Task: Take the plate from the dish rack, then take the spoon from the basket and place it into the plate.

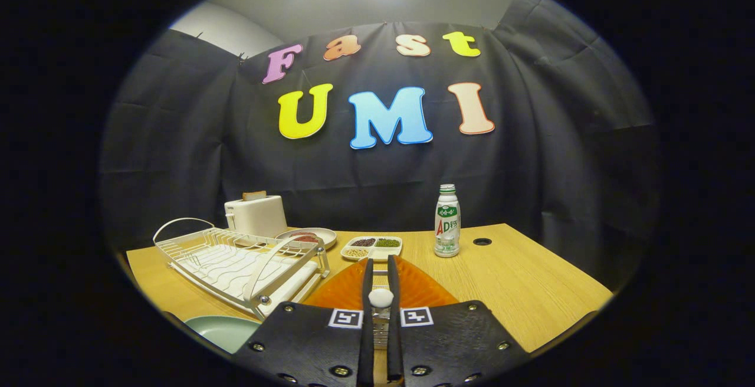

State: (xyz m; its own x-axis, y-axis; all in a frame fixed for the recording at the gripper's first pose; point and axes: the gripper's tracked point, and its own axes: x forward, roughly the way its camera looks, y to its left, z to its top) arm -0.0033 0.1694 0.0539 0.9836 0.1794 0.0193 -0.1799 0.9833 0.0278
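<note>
My gripper (pixel 380 262) reaches over an orange basket (pixel 422 289), its two black fingers (pixel 367 292) standing close together. A small white rounded piece, apparently the spoon (pixel 380 297), sits pinched between them. The rest of the spoon is hidden by the fingers. A pale green plate (pixel 221 331) lies on the wooden table to the left of the gripper, just in front of the dish rack. The white wire dish rack (pixel 236 263) stands left of the basket with no dishes in its slots.
Beyond the rack are a white toaster (pixel 255 215) and a small plate with something reddish (pixel 307 237). A white divided dish of beans (pixel 371 247) sits just past the basket. A bottle (pixel 447 222) stands to its right, near a cable hole (pixel 482 241).
</note>
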